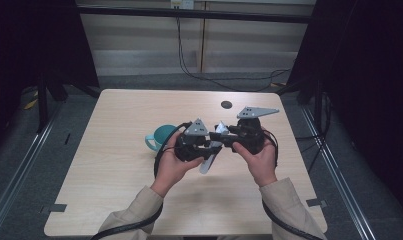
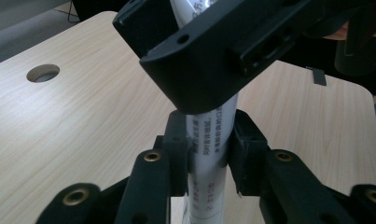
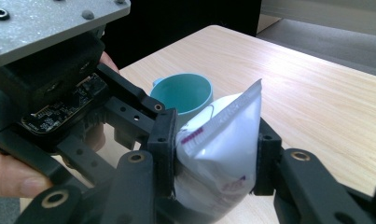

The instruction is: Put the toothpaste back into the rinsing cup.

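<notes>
Sleeved forearms rise from the lower edge of the high view, each hand wrapped around a set of tongs above the pale wooden bench [image 1: 114, 165]. Left tongs [image 1: 212, 146] and right tongs [image 1: 222, 134] meet nose to nose over the middle of the bench, and both clamp one white tube [image 1: 209, 161], held clear of the wood. The tube's lower end slants down below the left tongs; its crimped end shows between the two grey three-cornered plates. A teal cup [image 1: 160, 137] stands on the bench just beside the tube, on the left hand's side, partly hidden behind the left tongs. A small round hole [image 1: 226, 104] in the bench top lies beyond the tube, toward the far edge. Black cables trail back along both sleeves.

From the left gripper view, the left tongs [image 2: 208, 154] are clenched on the tube [image 2: 205, 140], their pads pressing its narrow, printed body from either side. Right above that grip the black body of the right tongs crosses the tube. The round hole [image 2: 43, 73] sits well to the left of the tube.

Seen from the right gripper view, the right tongs [image 3: 213, 154] squeeze the tube [image 3: 220, 154] at its wide flat end, the crimped seam pointing up and away. Left tongs [image 3: 143, 114] reach in from the left beside the tube, a hand [image 3: 13, 175] behind them. The teal cup [image 3: 184, 94] stands upright just behind the tube.
</notes>
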A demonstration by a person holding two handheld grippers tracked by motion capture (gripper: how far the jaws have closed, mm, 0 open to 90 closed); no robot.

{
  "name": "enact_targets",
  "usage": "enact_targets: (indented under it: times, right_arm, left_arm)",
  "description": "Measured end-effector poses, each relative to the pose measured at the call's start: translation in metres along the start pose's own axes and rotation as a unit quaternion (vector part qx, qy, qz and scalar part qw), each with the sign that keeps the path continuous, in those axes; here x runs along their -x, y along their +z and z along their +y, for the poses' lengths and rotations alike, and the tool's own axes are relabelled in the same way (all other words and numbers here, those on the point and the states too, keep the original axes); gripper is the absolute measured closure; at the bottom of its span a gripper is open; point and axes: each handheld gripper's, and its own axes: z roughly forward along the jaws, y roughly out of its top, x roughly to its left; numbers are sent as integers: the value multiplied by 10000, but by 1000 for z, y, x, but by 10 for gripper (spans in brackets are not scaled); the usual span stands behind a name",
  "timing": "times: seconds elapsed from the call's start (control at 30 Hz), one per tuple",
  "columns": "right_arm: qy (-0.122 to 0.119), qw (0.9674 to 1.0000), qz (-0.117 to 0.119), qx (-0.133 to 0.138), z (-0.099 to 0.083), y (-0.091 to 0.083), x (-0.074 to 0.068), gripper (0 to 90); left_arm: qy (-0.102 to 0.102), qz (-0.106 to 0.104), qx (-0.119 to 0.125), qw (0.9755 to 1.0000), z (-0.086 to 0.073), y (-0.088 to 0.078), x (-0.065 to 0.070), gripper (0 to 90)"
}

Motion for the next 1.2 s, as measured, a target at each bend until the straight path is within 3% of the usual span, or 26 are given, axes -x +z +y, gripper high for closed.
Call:
enact_targets:
  times: [0.07, 0.13, 0.2, 0.27, 0.33, 0.4, 0.47, 0.5, 0.57, 0.67, 0.8, 0.97, 1.2]
  right_arm:
    - [121, 9999, 80, 19, 0, -1, 1, 598]
    - [-9, 9996, 107, 253, -1, -4, -1, 560]
    - [49, 9993, 118, 362, -1, -6, 0, 351]
    - [20, 9978, 158, 638, -5, -17, 4, 255]
    - [-53, 9976, 97, 685, -7, -22, 6, 227]
    - [-192, 9974, 5, 689, -15, -31, 12, 202]
    - [-167, 9972, -12, 735, -24, -38, 18, 181]
    - [-132, 9977, -117, 661, -34, -41, 24, 175]
    - [-115, 9981, -147, 595, -39, -41, 26, 167]
    - [-128, 9994, -283, 179, -68, -34, 32, 146]
    - [-157, 9995, -247, -67, -88, -25, 33, 143]
    - [-313, 9973, -231, -620, -117, -11, 28, 142]
    - [-411, 9936, -245, -1018, -141, 0, 21, 141]
  left_arm:
    - [113, 61, -4, 9999, 0, -1, 2, 747]
    - [97, 71, 25, 9999, 1, -3, 2, 753]
    - [45, 116, 19, 9999, 0, -6, 0, 754]
    - [23, 220, 74, 9997, -1, -10, -3, 754]
    - [-89, 220, 172, 9996, 0, -17, -7, 754]
    - [-54, 325, 226, 9992, 2, -24, -10, 754]
    - [-89, 403, 268, 9988, 5, -30, -13, 754]
    - [-79, 420, 280, 9987, 6, -33, -16, 753]
    - [-135, 492, 318, 9982, 8, -38, -21, 753]
    - [-171, 583, 362, 9975, 11, -44, -26, 753]
    - [-172, 668, 401, 9968, 14, -51, -31, 753]
    - [-248, 757, 439, 9959, 16, -59, -38, 752]
    - [-385, 893, 560, 9937, 20, -67, -50, 753]
